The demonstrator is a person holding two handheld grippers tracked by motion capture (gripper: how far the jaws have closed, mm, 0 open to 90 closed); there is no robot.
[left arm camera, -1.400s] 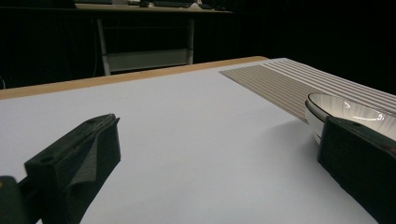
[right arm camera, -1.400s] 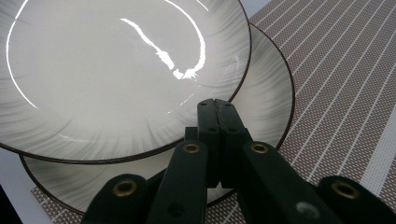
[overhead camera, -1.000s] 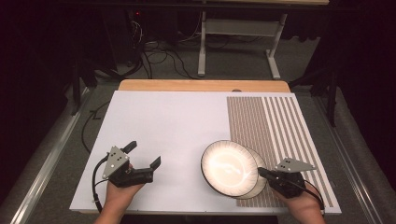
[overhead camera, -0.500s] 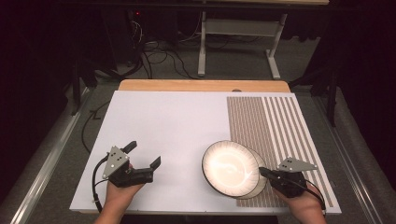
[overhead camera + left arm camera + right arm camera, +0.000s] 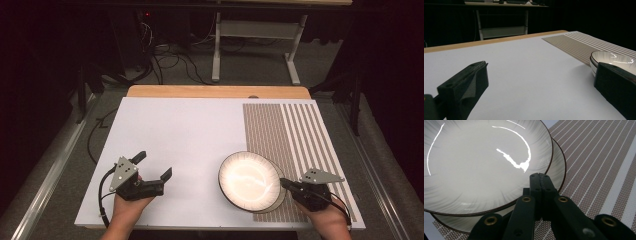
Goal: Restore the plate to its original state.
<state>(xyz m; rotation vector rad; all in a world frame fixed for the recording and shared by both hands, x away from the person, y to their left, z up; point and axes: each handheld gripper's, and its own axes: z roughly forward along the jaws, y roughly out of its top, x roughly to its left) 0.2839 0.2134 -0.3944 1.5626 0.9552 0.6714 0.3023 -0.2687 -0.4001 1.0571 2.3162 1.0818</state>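
Observation:
Two white plates with dark rims lie stacked on the near end of a striped brown mat (image 5: 295, 135). The upper plate (image 5: 247, 180) (image 5: 481, 162) sits shifted to the left of the lower plate (image 5: 276, 202) (image 5: 556, 170). My right gripper (image 5: 284, 182) (image 5: 539, 176) is shut, nothing between its jaws, tips at the right rim of the upper plate; whether they touch it I cannot tell. My left gripper (image 5: 153, 165) (image 5: 541, 87) stands open and empty over the white board, well left of the plates (image 5: 611, 58).
The white board (image 5: 185, 135) covers a wooden table whose far edge (image 5: 215, 91) shows beyond it. A desk frame (image 5: 250, 45) and cables (image 5: 170, 60) are on the floor beyond. Metal rails run along both sides of the table.

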